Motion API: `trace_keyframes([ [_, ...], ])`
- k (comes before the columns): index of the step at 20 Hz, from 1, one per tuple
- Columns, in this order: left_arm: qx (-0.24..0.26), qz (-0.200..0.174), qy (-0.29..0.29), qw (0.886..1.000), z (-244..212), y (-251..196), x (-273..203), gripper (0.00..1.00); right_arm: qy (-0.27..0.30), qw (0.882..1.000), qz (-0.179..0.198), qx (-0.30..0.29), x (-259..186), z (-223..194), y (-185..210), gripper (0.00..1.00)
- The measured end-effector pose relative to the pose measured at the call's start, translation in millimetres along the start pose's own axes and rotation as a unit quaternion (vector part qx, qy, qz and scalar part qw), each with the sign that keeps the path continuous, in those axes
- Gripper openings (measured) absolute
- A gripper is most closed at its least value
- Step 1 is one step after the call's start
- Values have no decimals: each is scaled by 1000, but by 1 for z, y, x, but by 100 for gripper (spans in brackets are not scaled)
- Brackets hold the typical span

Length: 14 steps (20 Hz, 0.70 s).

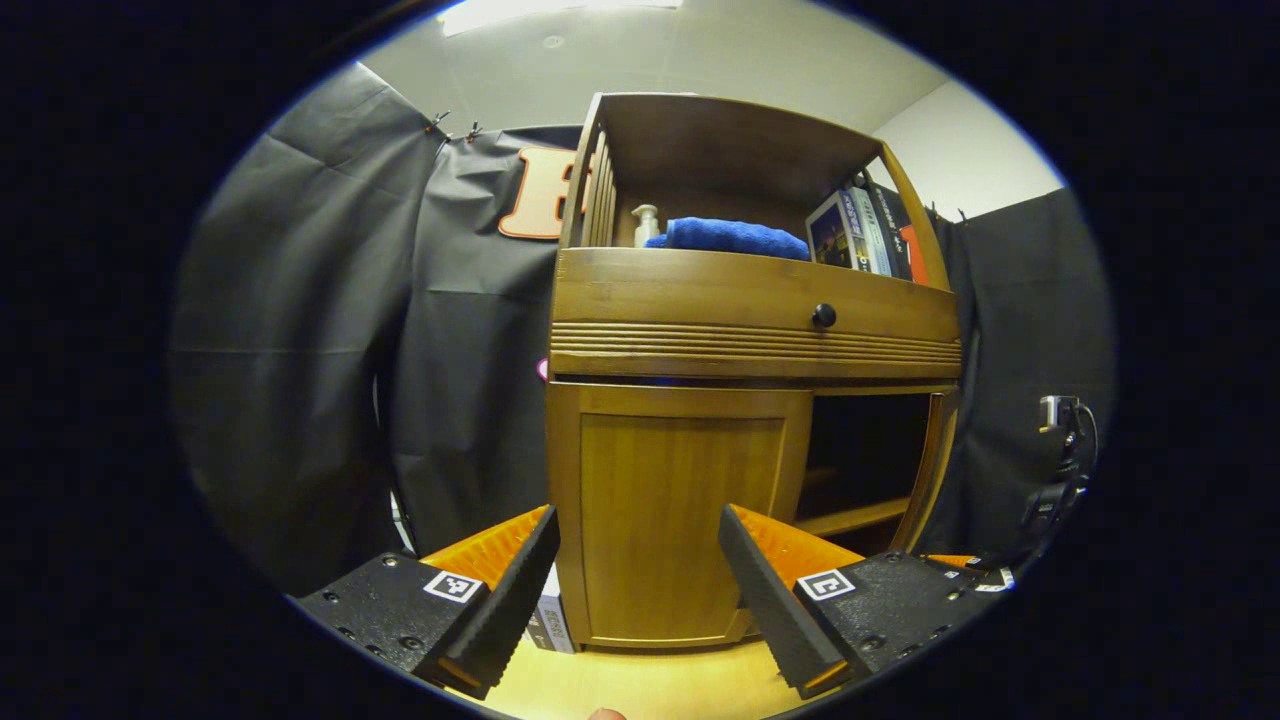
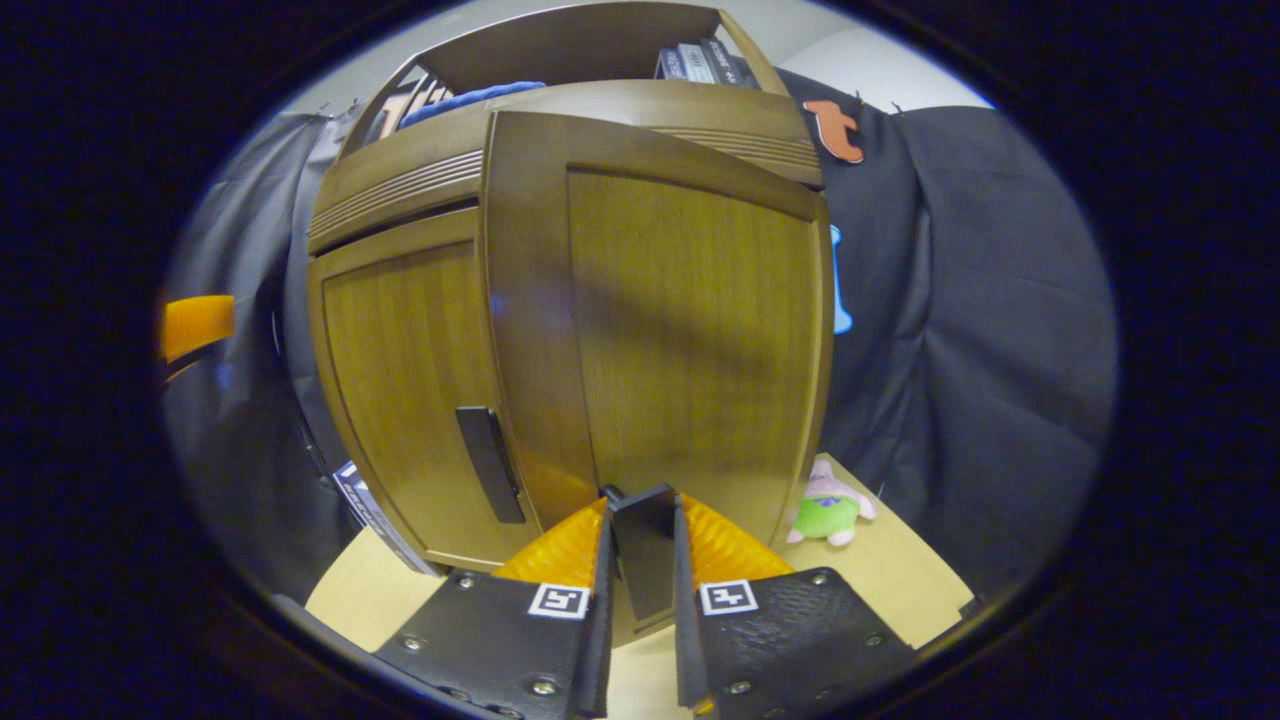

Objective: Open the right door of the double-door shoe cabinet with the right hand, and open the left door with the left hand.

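The wooden shoe cabinet [image 1: 750, 300] stands on a pale surface. In the left gripper view its left door [image 1: 670, 470] is closed, while the right half [image 1: 865, 450] gapes dark with a shelf inside. My left gripper [image 1: 638, 515] is open, a short way in front of the closed left door and touching nothing. In the right gripper view the right door [image 2: 690, 330] is swung out toward the camera, and my right gripper [image 2: 642, 505] is shut on its dark handle [image 2: 645, 550]. The left door [image 2: 400, 380] is closed, with its dark handle [image 2: 490, 465] free.
Above the doors is a drawer with a black knob [image 1: 823, 316]. The open top shelf holds a blue towel [image 1: 730, 237], a pump bottle [image 1: 645, 222] and books [image 1: 860, 235]. A plush toy [image 2: 830, 510] lies right of the cabinet. A small box [image 1: 550, 620] leans at its left foot.
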<state>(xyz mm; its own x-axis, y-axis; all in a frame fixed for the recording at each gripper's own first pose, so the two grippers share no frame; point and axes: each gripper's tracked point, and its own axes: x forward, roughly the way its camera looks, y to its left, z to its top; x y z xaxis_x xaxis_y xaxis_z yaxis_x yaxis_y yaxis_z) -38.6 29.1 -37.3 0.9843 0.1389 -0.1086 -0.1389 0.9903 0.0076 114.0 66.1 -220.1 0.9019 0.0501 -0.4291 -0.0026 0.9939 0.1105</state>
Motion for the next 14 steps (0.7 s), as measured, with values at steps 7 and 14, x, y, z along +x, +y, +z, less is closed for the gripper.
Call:
trace_keyframes([
  [7,-7,-33,21,999,-12,-30,10,99,3,1000,-17,11,-3,5,-3,26],
  [14,-13,-55,46,997,-30,-60,12,99,4,999,-42,19,-4,14,-5,25],
])
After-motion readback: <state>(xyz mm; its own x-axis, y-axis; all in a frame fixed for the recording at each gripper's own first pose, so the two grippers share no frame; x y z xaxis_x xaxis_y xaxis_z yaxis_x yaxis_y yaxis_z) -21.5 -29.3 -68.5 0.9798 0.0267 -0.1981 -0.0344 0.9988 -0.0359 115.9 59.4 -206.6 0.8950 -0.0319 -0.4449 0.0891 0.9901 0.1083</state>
